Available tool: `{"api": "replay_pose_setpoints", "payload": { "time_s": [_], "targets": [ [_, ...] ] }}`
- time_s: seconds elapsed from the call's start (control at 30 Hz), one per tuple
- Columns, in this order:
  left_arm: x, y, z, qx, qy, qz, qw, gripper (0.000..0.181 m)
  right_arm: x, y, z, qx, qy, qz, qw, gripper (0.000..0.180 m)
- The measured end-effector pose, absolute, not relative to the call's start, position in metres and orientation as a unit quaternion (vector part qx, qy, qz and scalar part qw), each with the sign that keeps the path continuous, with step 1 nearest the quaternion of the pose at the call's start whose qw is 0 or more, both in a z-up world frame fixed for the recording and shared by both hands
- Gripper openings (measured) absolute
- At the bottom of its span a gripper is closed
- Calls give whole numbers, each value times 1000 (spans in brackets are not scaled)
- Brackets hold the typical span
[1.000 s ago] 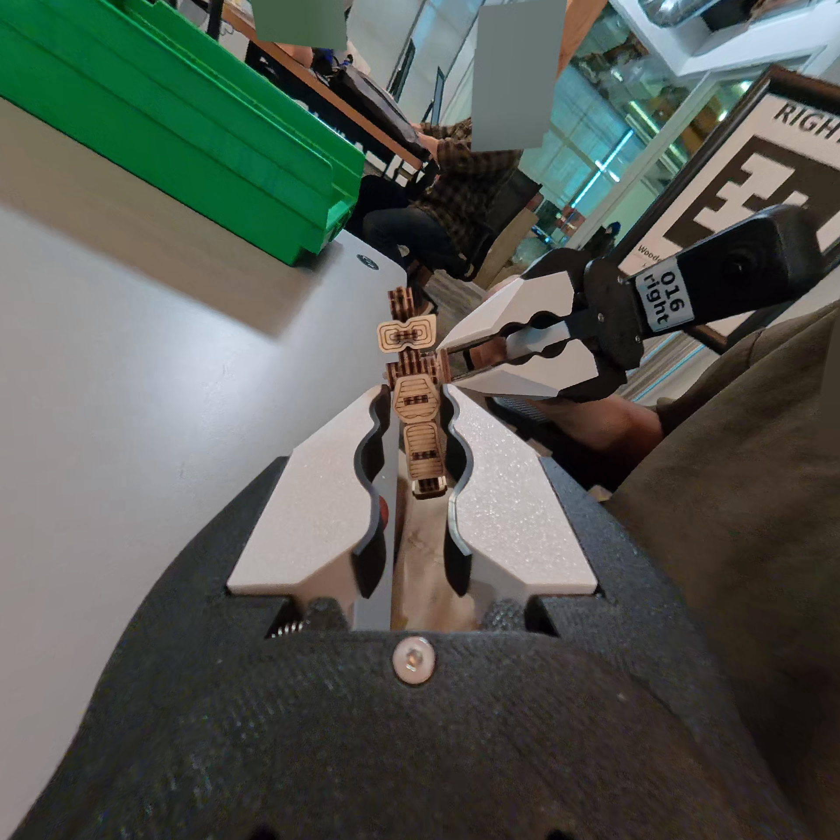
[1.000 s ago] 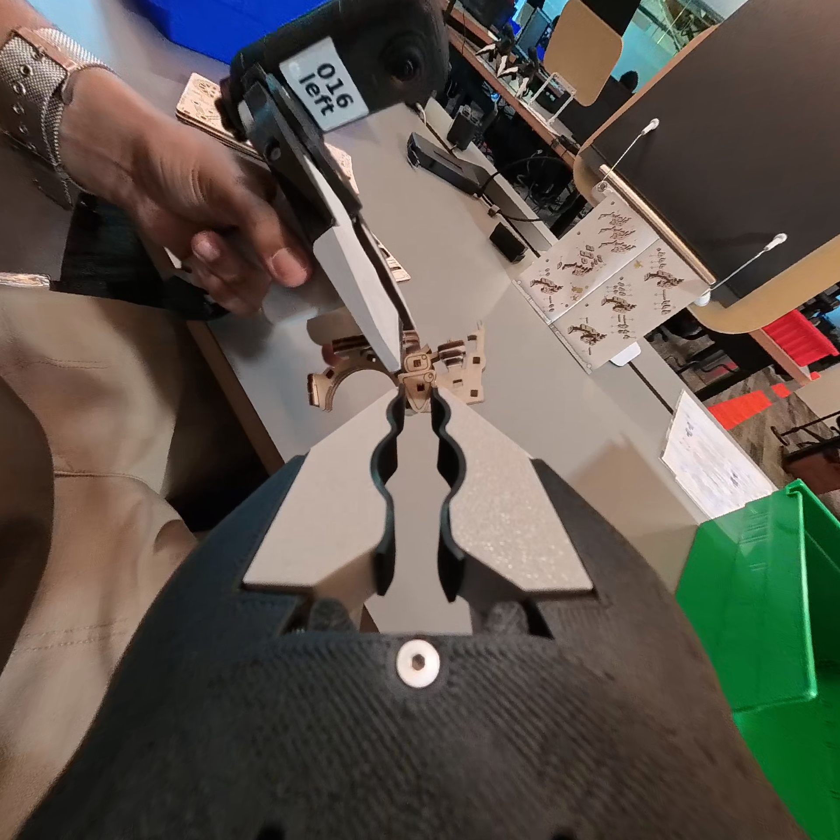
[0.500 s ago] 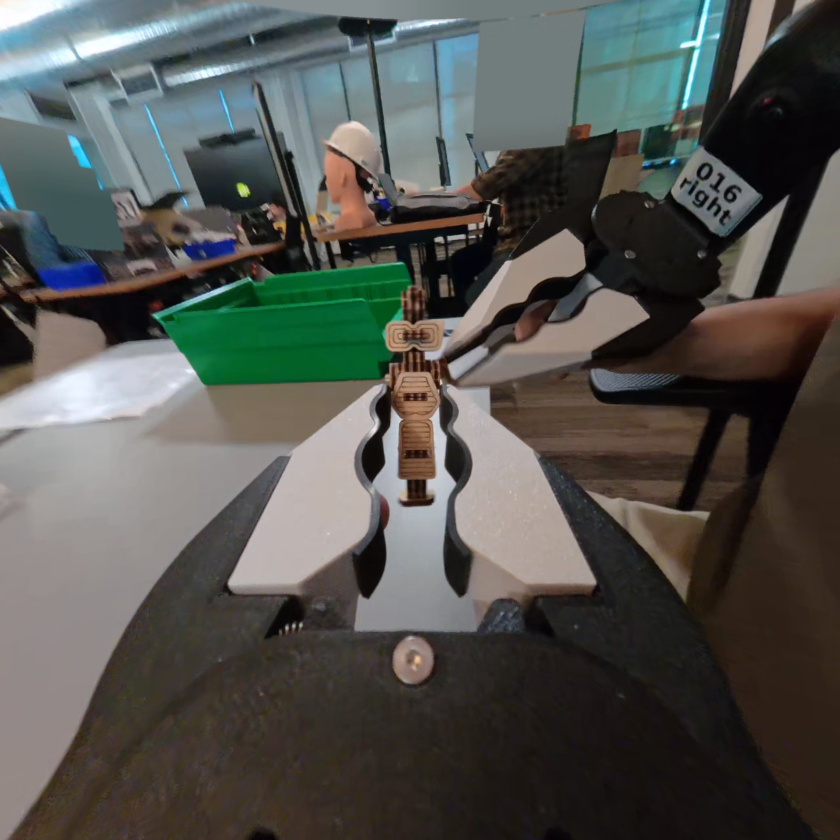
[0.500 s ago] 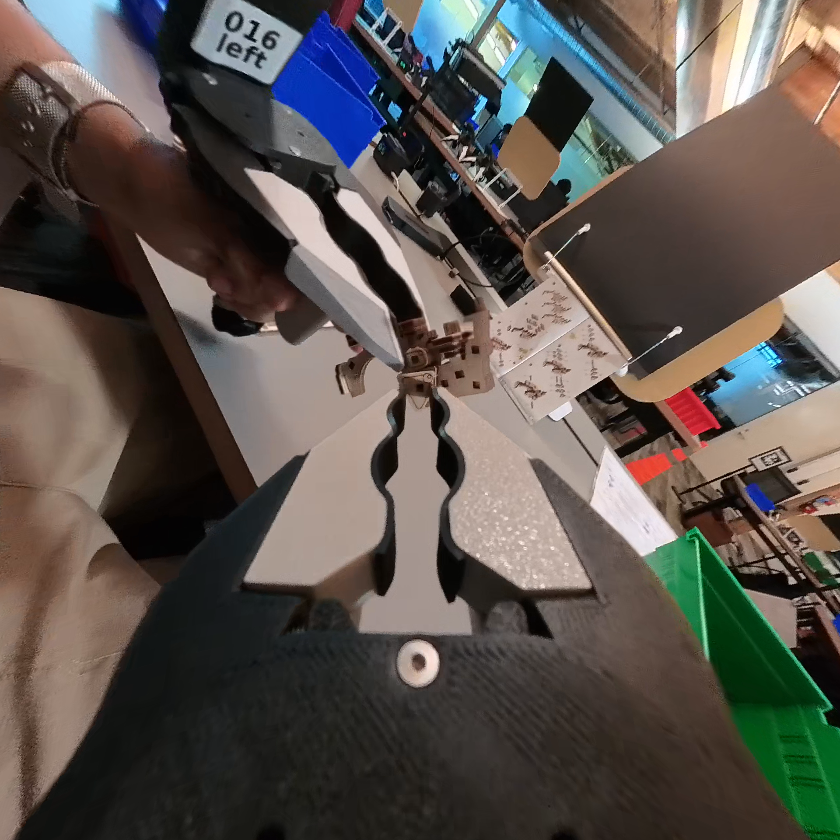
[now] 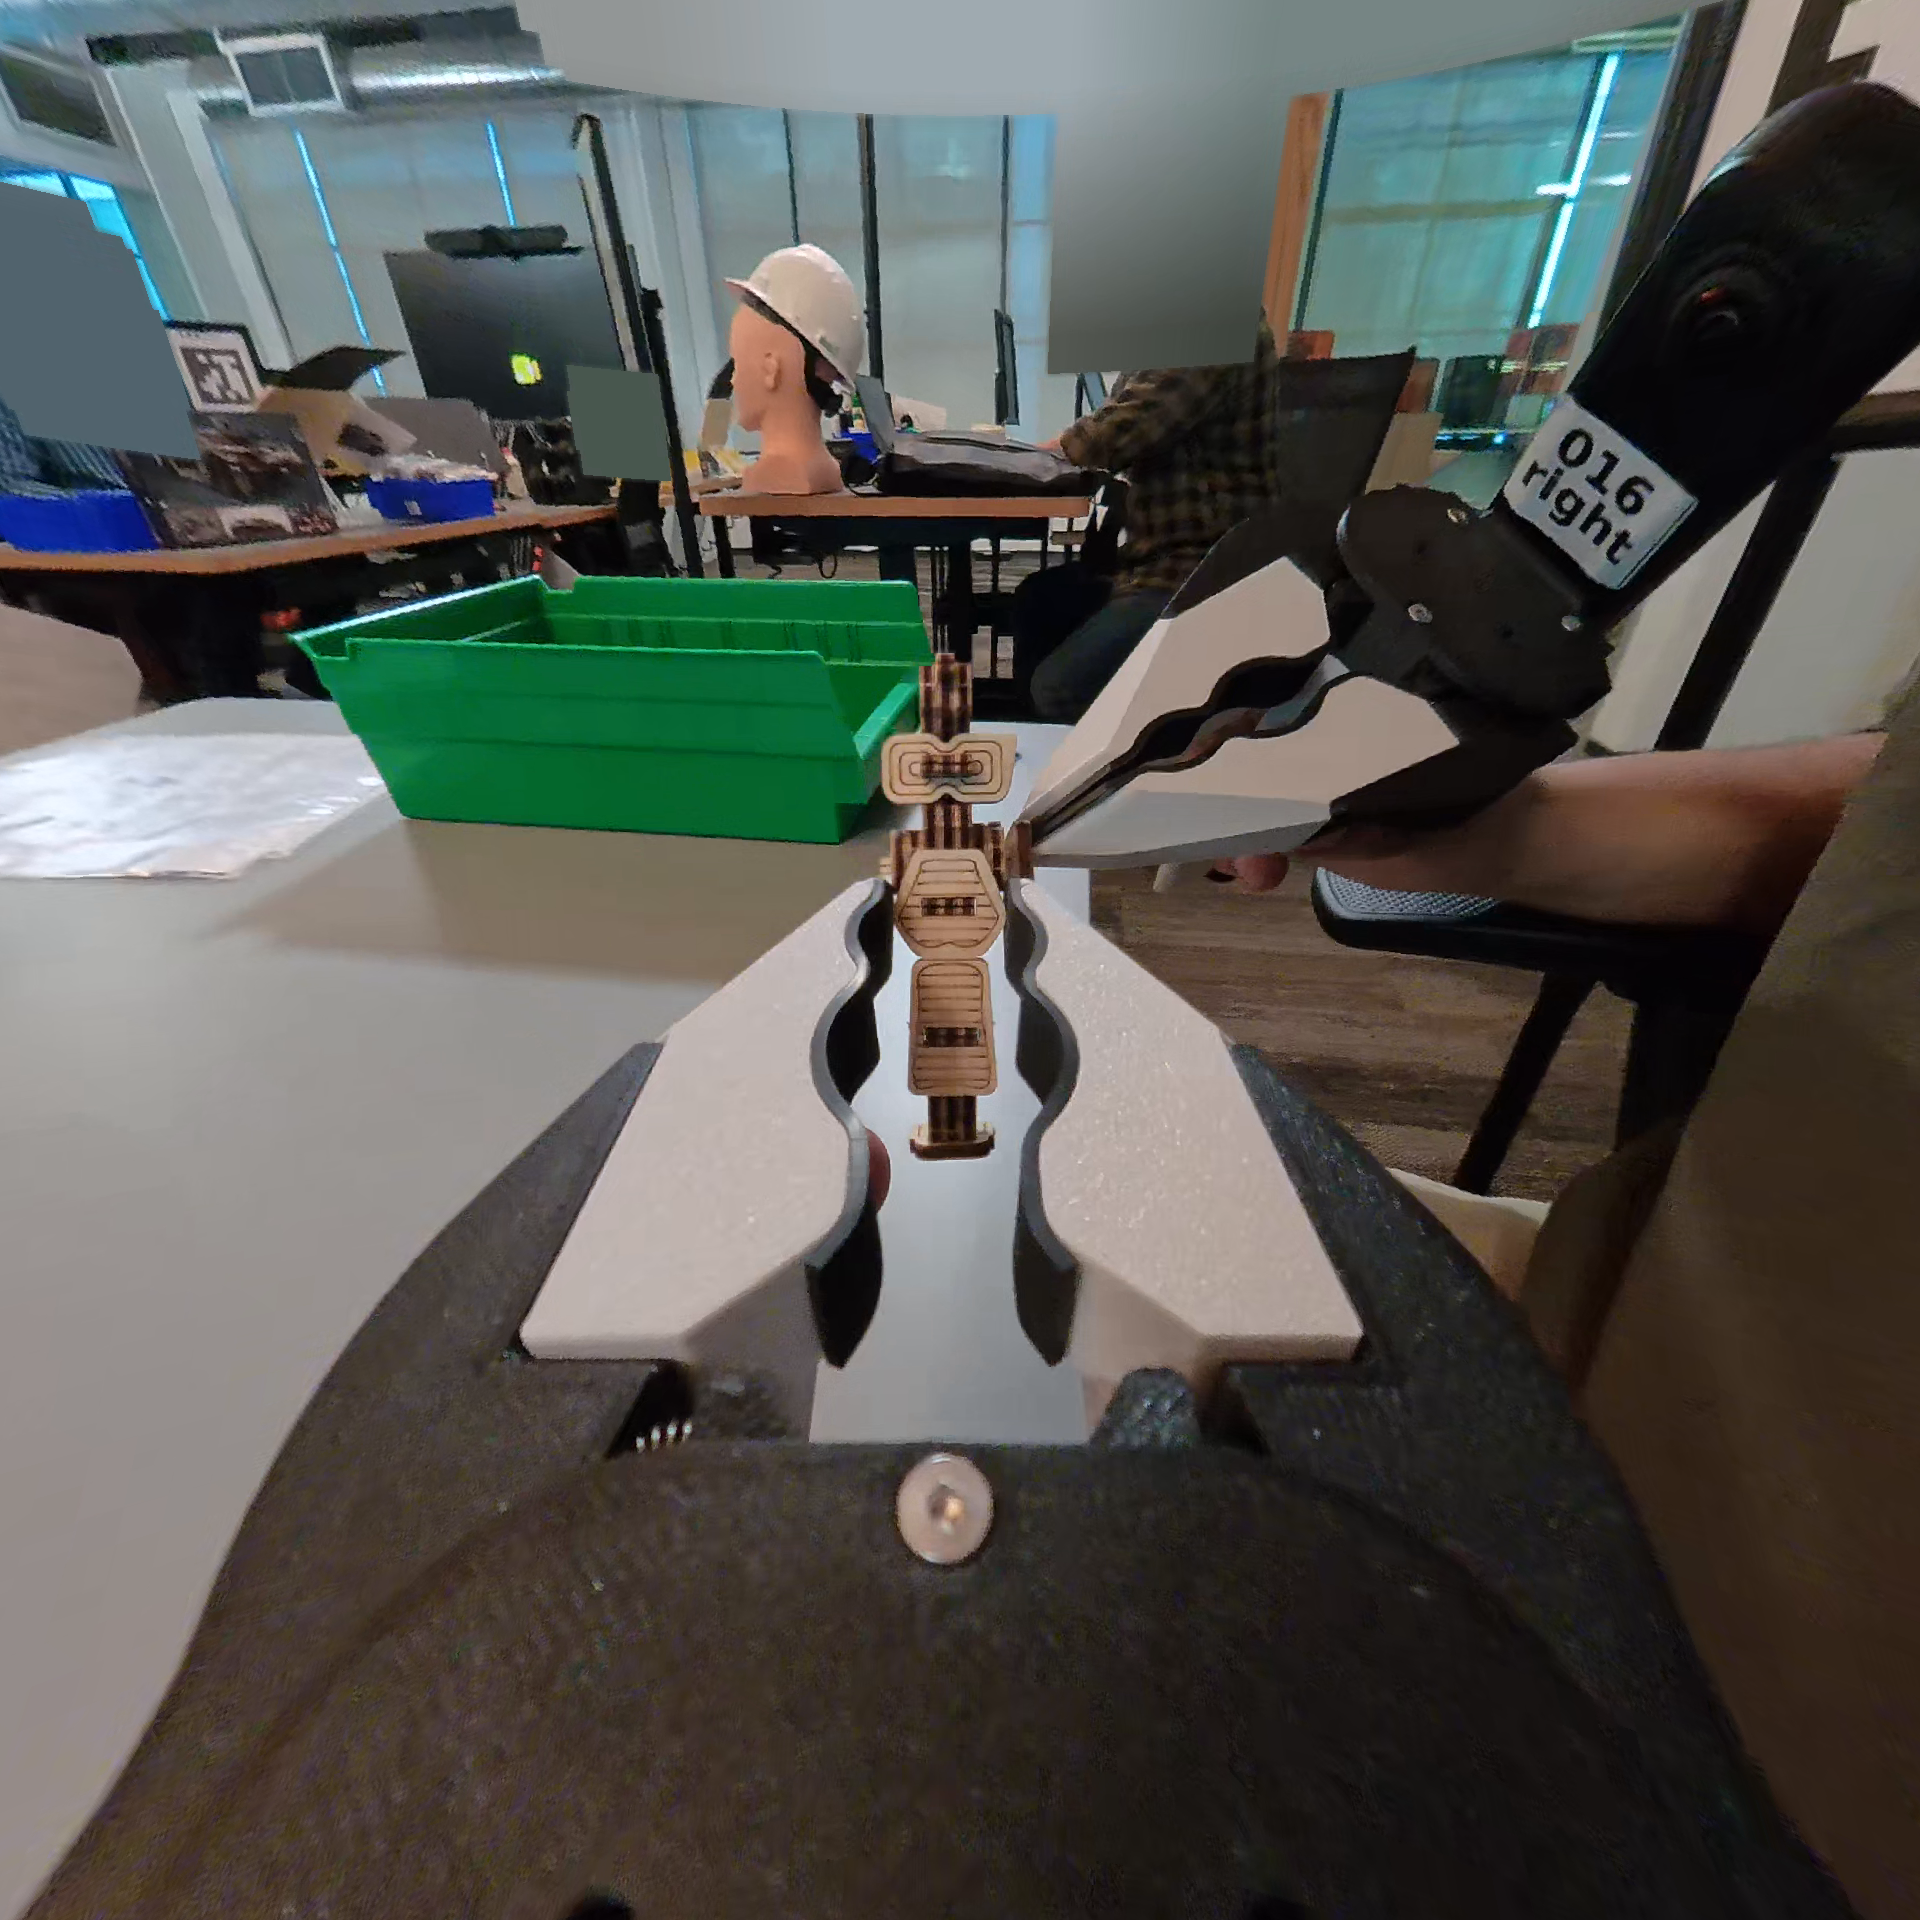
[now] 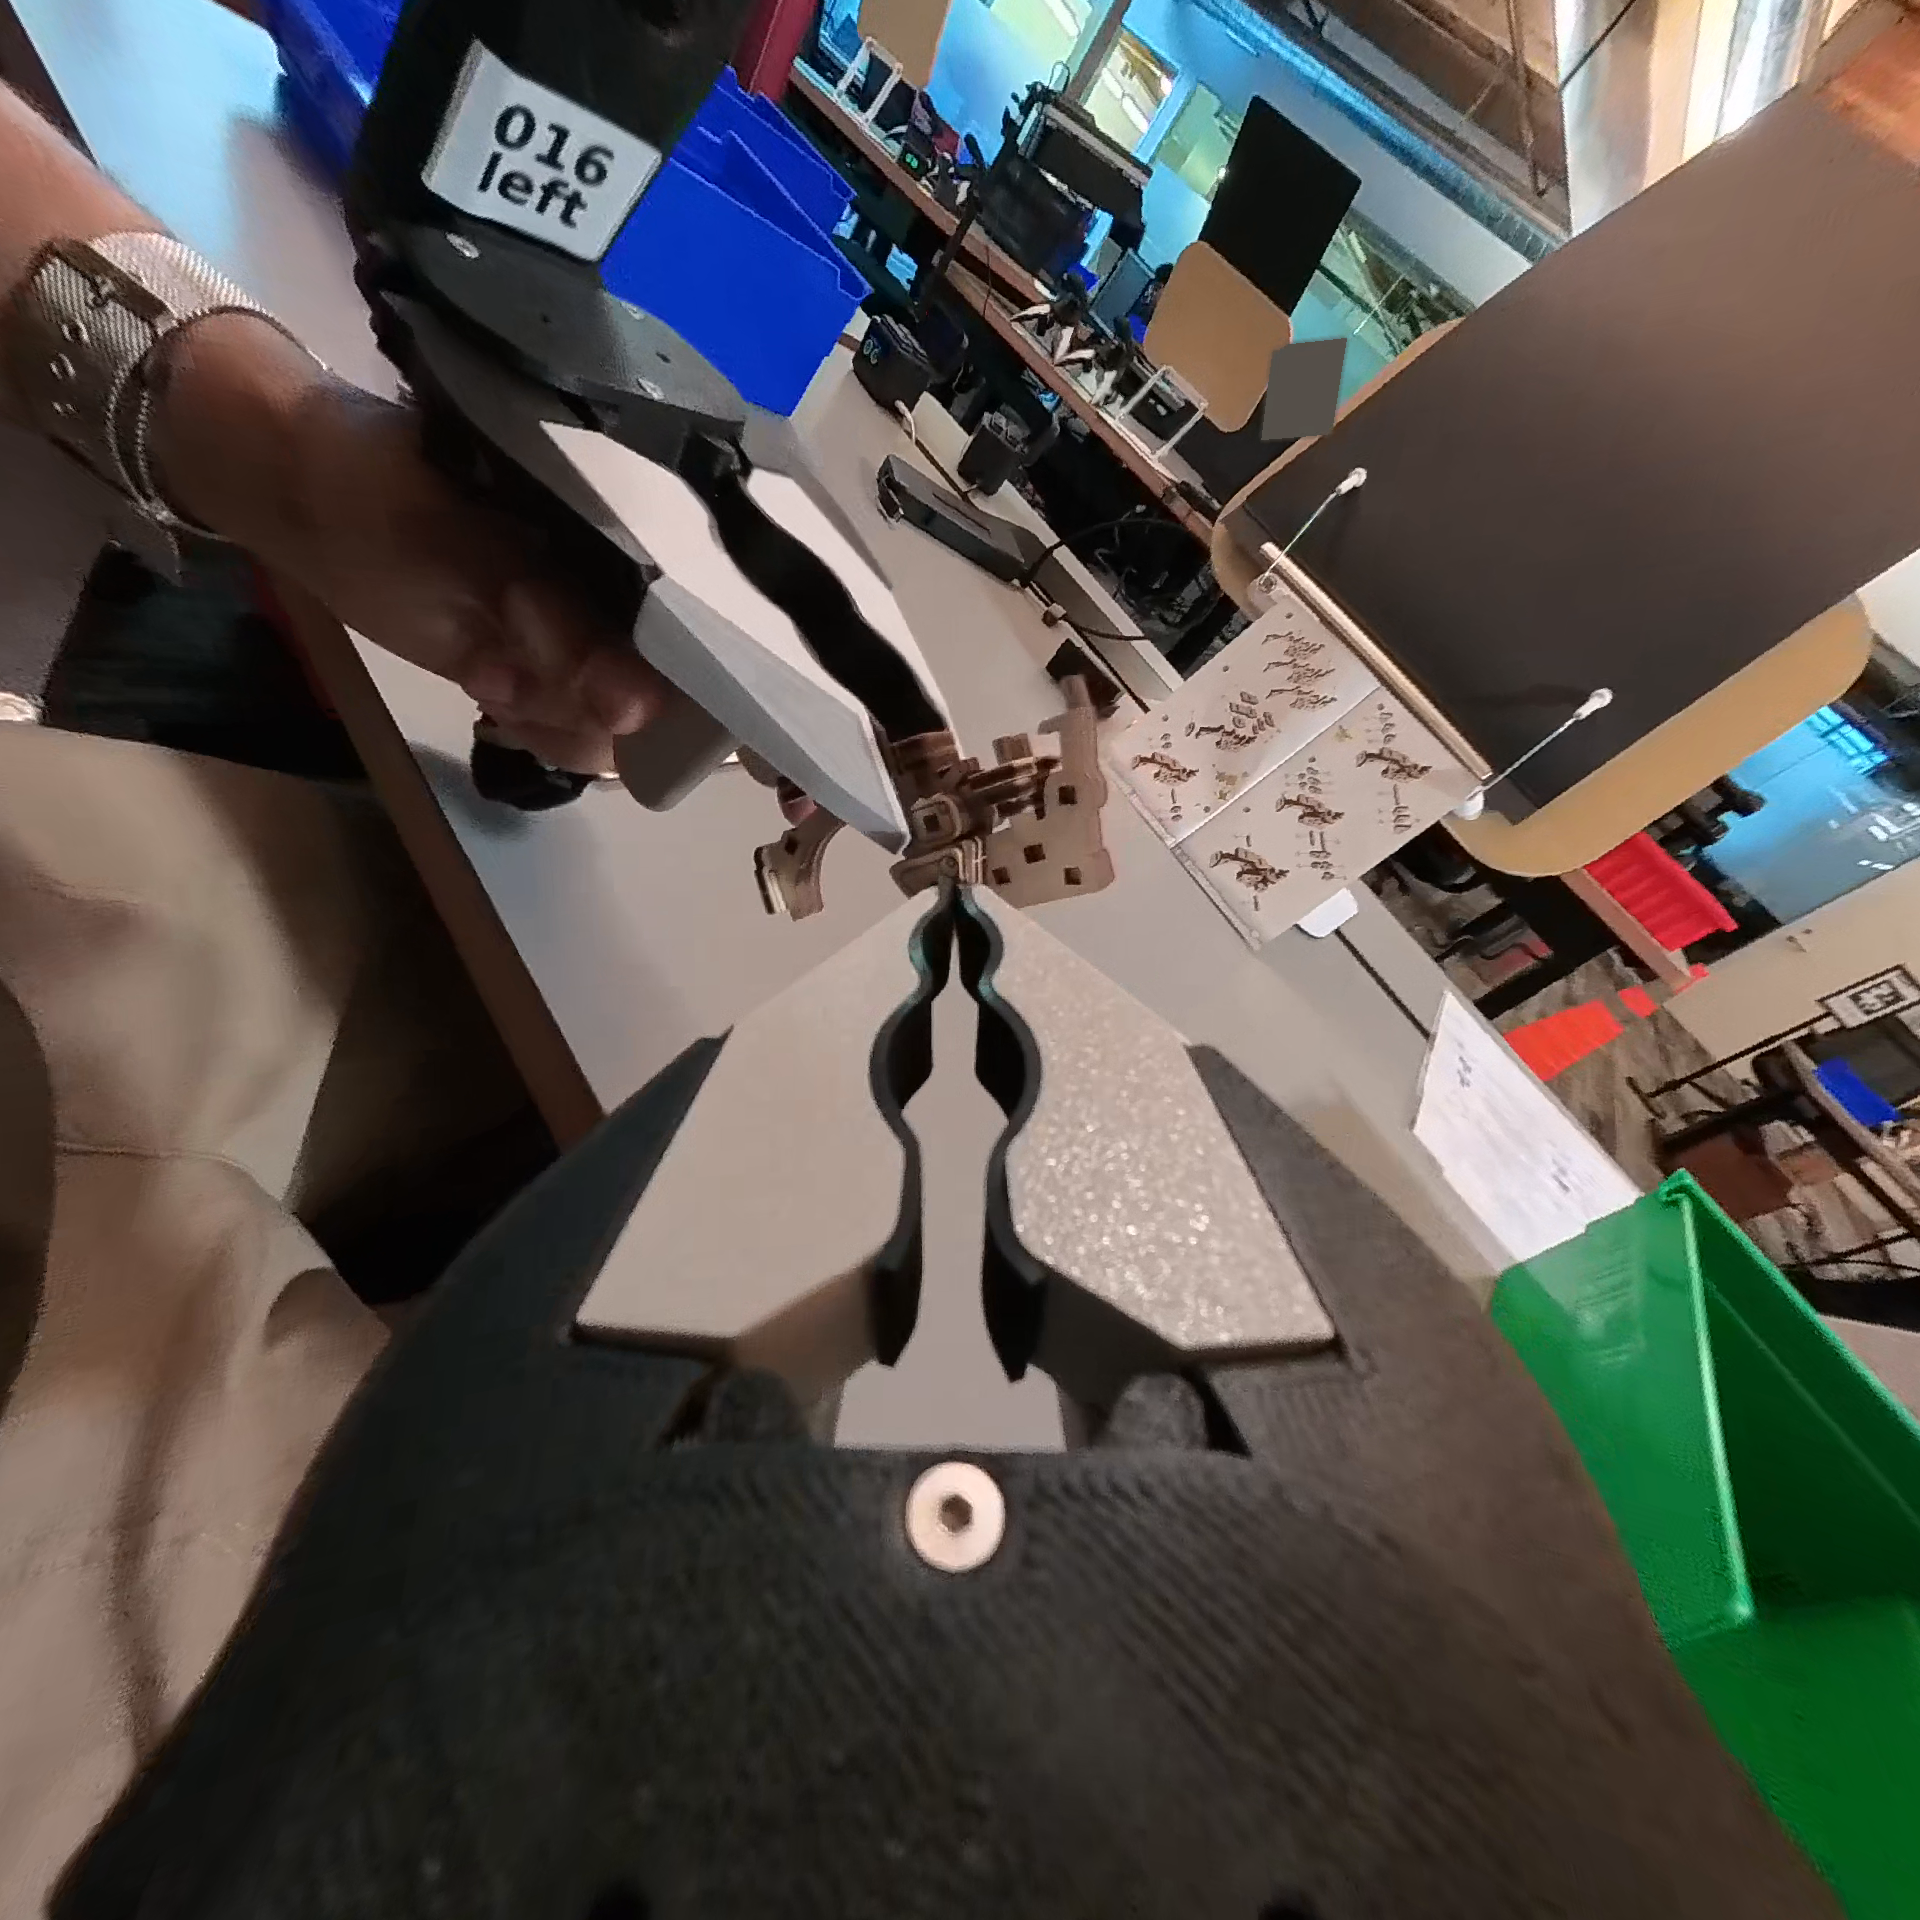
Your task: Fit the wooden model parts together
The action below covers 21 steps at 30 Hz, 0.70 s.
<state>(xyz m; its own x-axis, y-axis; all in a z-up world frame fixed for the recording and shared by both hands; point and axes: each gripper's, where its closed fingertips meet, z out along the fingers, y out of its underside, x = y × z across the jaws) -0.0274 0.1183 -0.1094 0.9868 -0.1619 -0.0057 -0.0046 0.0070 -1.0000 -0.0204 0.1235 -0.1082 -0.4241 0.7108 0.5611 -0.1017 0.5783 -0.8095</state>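
- The left gripper [image 5: 948, 894] pinches the wooden model [image 5: 945, 904] at its fingertips and holds it up in the air above the near edge of the table [image 5: 260, 1039], with its spine running straight along the fingers.
- The right gripper [image 6: 951, 894] has its tips pressed together on something very small right against the side of the model; I judge it to be a small wooden part, but it is too tiny to make out.
- In the left wrist view those right tips meet the model at a small tab beside the upper engraved plate, so the step in hand looks like seating a side piece into a slot there.
- To do it well, keep the left grip firm and motionless so the model acts as a fixed anvil.
- Line the small piece square to the slot before pushing; a tilted entry would likely jam or snap thin laser-cut wood.
- Push in a straight line along the slot with gentle, steady force, and avoid twisting.
- Work over the table, not past its edge, so that a dropped part lands there.
- The green bin [image 5: 623, 717] and the instruction sheets [image 6: 1288, 748] sit well apart and play no role now.
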Motion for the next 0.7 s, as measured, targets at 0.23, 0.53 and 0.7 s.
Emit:
{"api": "replay_pose_setpoints", "payload": {
  "time_s": [0.23,0.53,0.7],
  "targets": [
    [-30,120,-115,-710,51,-66,699,18,-24,127,-113,-244,-733,435,463,5],
    [-31,119,-110,-693,11,-145,706,18,-31,138,-109,-352,-670,547,357,31],
    [-27,118,-105,-671,-16,-212,711,17,-31,139,-110,-412,-618,631,224,45]
  ]
}}
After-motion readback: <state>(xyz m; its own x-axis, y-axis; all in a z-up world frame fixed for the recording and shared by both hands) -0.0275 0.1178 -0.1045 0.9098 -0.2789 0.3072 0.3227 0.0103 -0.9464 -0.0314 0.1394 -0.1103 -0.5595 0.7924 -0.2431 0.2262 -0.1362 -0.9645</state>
